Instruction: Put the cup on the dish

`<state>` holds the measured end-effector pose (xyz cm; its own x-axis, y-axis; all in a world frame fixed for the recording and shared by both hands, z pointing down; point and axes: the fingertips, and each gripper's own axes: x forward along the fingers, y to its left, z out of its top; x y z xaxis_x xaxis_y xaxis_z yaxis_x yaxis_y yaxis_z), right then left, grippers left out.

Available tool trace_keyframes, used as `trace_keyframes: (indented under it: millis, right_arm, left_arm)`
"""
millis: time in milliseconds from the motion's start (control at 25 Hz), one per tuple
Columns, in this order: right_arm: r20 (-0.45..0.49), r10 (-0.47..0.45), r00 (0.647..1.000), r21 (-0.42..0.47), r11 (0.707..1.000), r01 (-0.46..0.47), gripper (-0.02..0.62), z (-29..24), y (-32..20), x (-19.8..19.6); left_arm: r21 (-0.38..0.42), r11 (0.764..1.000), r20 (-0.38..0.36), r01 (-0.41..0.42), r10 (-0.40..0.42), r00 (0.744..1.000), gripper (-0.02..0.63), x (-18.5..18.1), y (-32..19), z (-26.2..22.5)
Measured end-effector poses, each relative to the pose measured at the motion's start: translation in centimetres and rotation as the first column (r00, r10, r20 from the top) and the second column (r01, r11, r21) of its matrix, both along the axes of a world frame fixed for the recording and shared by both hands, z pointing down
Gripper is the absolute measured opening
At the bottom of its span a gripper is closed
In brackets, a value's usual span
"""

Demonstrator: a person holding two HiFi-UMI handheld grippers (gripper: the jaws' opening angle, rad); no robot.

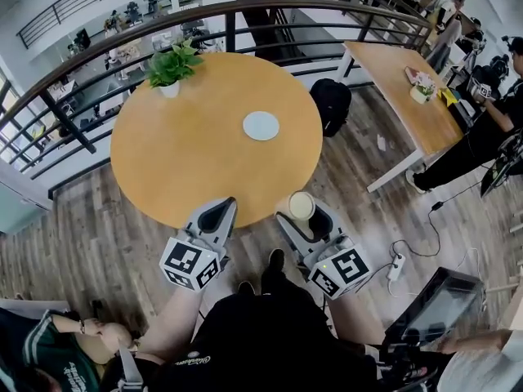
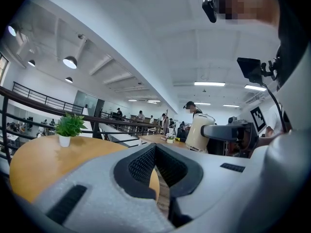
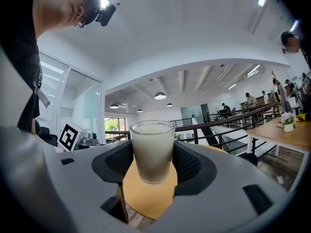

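Item one, my right hand-held gripper (image 3: 153,162): jaws stand wide and are clamped on the cup (image 3: 152,149), one dark ribbed pad against each flank. The cup is a clear tumbler, narrowing slightly to a thick base, filled almost to the rim with a milky off-white liquid. It is held upright over the near edge of the round wooden counter (image 1: 188,145), whose edge shows under its base. Item two, my left hand-held gripper (image 2: 155,148): jaws together at the tips, nothing between them, beside the right one at the same near edge. Item three, the dish (image 1: 261,125): pale, round and flat, lying near the counter's middle, well apart from the cup. Item four, a potted plant (image 1: 172,68) at the far rim. The pads cover the cup's flanks where they press. From the head view only its mouth shows, and the dish's depth cannot be judged.
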<state>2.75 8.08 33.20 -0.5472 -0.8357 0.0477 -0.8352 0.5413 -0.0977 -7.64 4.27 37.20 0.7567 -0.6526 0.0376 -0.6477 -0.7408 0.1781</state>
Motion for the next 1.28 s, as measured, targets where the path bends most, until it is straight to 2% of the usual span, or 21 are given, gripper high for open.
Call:
trace_keyframes:
  millis: [320,680,960,1280]
  right_arm:
    - [0.006,-0.027,1.000,0.003,1.000,0.027,0.252,0.1,-4.3,-0.2]
    - [0.021,-0.079,0.997,0.015,0.997,0.078,0.252,-1.0,-12.4,4.4]
    - [0.039,-0.116,0.992,0.032,0.993,0.115,0.252,-2.0,-17.5,8.6]
    - [0.057,-0.139,0.989,0.011,0.990,0.139,0.252,-1.1,-21.0,9.8]
  left_arm:
    - [-0.007,1.000,0.005,0.024,-0.024,1.000,-0.006,-0.2,-3.9,0.3]
    - [0.009,0.999,0.016,0.050,-0.050,0.999,-0.006,4.8,-12.2,-1.1]
    - [0.028,0.996,0.031,0.084,-0.085,0.996,-0.006,8.8,-16.7,-2.5]
    - [0.010,0.994,0.047,0.106,-0.107,0.993,-0.006,9.9,-19.4,-1.6]
